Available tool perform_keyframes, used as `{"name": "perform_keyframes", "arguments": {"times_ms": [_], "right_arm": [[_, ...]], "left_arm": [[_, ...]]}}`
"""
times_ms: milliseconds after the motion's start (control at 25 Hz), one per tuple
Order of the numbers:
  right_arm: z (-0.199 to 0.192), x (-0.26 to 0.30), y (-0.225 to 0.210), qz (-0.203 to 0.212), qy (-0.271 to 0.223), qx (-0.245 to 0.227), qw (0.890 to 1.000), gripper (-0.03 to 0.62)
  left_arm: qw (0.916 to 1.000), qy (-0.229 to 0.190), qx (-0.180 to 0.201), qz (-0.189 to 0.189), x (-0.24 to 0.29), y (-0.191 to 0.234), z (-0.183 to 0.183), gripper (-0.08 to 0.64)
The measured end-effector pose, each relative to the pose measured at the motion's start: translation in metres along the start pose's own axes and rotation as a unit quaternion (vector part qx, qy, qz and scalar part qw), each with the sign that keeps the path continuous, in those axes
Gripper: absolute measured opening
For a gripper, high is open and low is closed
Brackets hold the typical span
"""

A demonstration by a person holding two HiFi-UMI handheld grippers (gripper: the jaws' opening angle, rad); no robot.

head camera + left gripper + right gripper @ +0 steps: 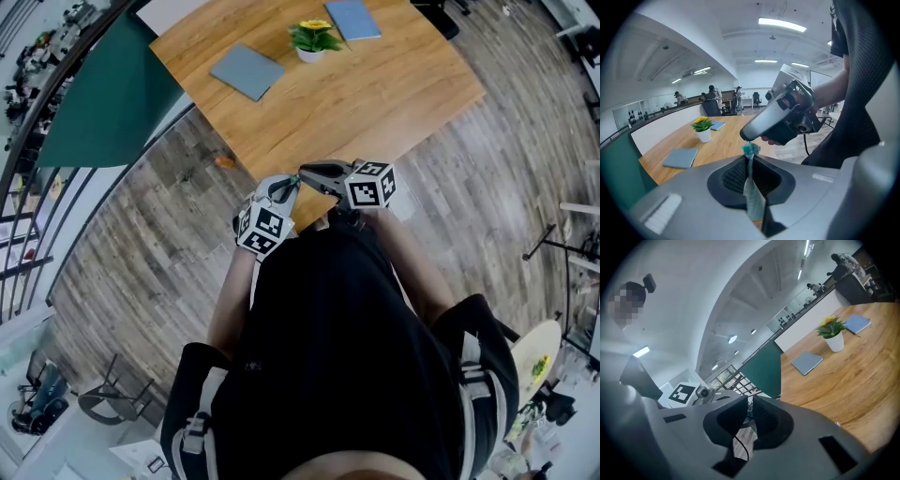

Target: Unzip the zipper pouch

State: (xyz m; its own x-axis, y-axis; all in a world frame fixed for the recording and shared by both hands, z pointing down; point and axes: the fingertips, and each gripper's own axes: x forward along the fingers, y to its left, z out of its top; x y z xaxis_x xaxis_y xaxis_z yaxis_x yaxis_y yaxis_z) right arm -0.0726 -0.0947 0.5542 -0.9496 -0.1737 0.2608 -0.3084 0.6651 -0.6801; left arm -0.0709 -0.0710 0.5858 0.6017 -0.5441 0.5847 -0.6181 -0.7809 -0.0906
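Two grippers meet right in front of the person's black shirt point(328, 319) in the head view, just off the near edge of the wooden table point(394, 94). The left gripper point(287, 185) points up toward the right gripper point(306, 173), tips pretty much touching. Whatever they've got between them is too small to make out from up there. Further back on the table, well apart from all that, sit a potted yellow flower point(312, 39) and two grey-blue notebooks point(247, 71).

Left gripper view is way clearer. Its jaws are clamped tight on the zipper pouch point(753, 197), which sits edge-on as a thin strip of greyish fabric running up between them. A teal zipper tab point(750, 149) sticks out at the top end, and the right gripper's nose is right on it.

Right gripper view: jaws pinched nearly together with a sliver of teal caught at the tips, so it looks clenched on that tab. The left gripper's marker cube point(684, 392) shows just behind, and a black cable point(743, 446) loops below the jaws.
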Motion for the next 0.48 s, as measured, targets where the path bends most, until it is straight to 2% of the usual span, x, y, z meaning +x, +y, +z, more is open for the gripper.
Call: {"name": "perform_keyframes", "arguments": {"times_ms": [160, 480], "right_arm": [[-0.0056, 0.0017, -0.0008, -0.004, 0.017, -0.007, 1.0, 0.015], [0.0014, -0.0013, -0.0012, -0.019, 0.005, -0.011, 1.0, 0.006]], "left_arm": [[1.0, 0.008, -0.002, -0.002, 0.0032, -0.0025, -0.0047, 0.014], [0.9999, -0.003, -0.01, -0.002, 0.004, 0.0009, 0.0012, 0.014]]}}
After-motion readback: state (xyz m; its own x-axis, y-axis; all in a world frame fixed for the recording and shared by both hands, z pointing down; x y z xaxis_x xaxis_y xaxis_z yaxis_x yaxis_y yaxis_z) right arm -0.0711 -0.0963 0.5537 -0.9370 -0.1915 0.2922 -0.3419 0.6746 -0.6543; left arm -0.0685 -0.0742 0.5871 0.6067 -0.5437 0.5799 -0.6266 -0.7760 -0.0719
